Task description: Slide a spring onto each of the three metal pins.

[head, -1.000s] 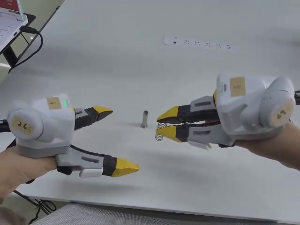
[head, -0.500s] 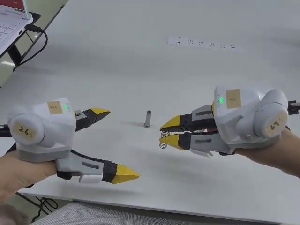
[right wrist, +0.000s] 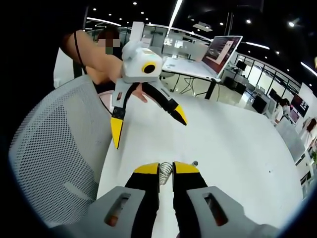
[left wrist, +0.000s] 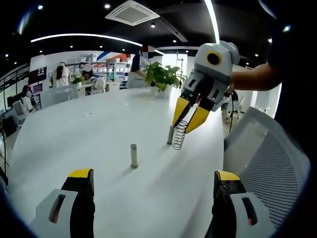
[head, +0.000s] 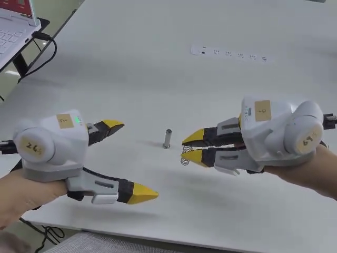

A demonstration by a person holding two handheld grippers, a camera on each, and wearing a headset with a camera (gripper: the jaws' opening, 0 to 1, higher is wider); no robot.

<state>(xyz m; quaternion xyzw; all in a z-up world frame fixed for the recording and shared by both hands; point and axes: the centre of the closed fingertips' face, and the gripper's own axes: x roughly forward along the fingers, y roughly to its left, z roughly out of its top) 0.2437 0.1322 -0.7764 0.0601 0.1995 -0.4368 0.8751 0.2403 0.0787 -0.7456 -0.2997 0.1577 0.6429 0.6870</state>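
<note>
A short metal pin (head: pixel 167 138) stands upright on the white table (head: pixel 131 63), also seen as the pin (left wrist: pixel 133 155). My right gripper (head: pixel 190 147) is just right of it, shut on a small spring (head: pixel 185 156) that hangs from its yellow tips toward the table. The right gripper view shows that spring (right wrist: pixel 166 166) pinched between the right gripper (right wrist: pixel 166 171) tips. In the left gripper view the right gripper (left wrist: pixel 182 126) holds the spring (left wrist: pixel 178 135) beyond the pin. My left gripper (head: pixel 129 159) stands wide open and holds nothing, left of the pin; its own view shows the left gripper (left wrist: pixel 152 174).
A white power strip (head: pixel 227 54) lies at the far side of the table. A laptop (head: pixel 13 26) and a black cable (head: pixel 39 50) are at the far left. A grey mesh chair (right wrist: pixel 54 148) stands by the table's near edge.
The right gripper's jaws have narrowed a little on the spring. The head camera has shifted slightly; the pin and the left gripper have kept their places.
</note>
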